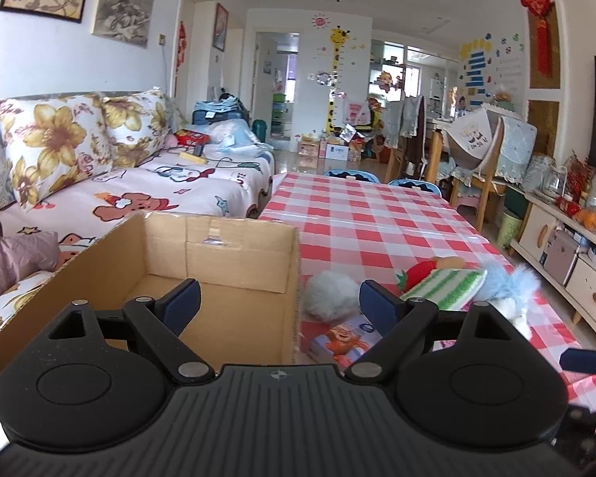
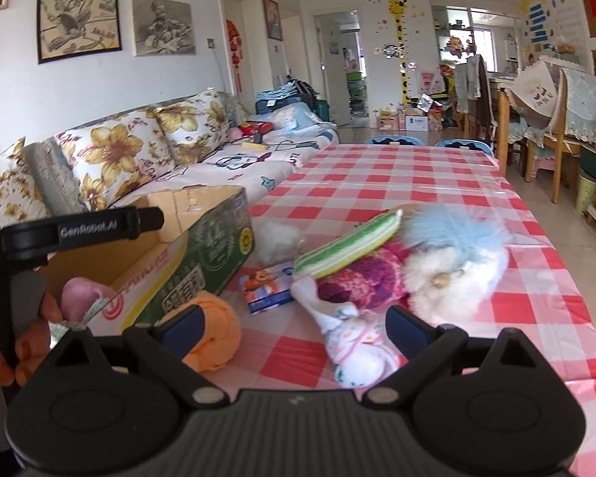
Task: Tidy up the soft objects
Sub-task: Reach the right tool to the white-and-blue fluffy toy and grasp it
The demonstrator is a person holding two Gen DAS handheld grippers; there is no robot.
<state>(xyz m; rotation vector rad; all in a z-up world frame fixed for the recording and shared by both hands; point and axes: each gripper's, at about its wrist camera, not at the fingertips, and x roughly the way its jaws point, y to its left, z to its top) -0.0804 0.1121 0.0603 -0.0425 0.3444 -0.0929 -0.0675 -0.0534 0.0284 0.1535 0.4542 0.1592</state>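
My left gripper is open and empty, held over the near end of an open cardboard box; the part of the box that shows looks bare inside. Right of the box lie a grey-white pompom, a green striped cushion and a blue-white fluffy toy. My right gripper is open low over the table. A white patterned cloth bundle lies between its fingers, nearer the right one. An orange rolled towel sits by the left finger, beside the box.
A magenta knit piece lies under the striped cushion. A tissue pack lies flat by the box. A pink soft lump shows near the hand holding the left gripper. The checked tablecloth stretches away; a sofa is on the left.
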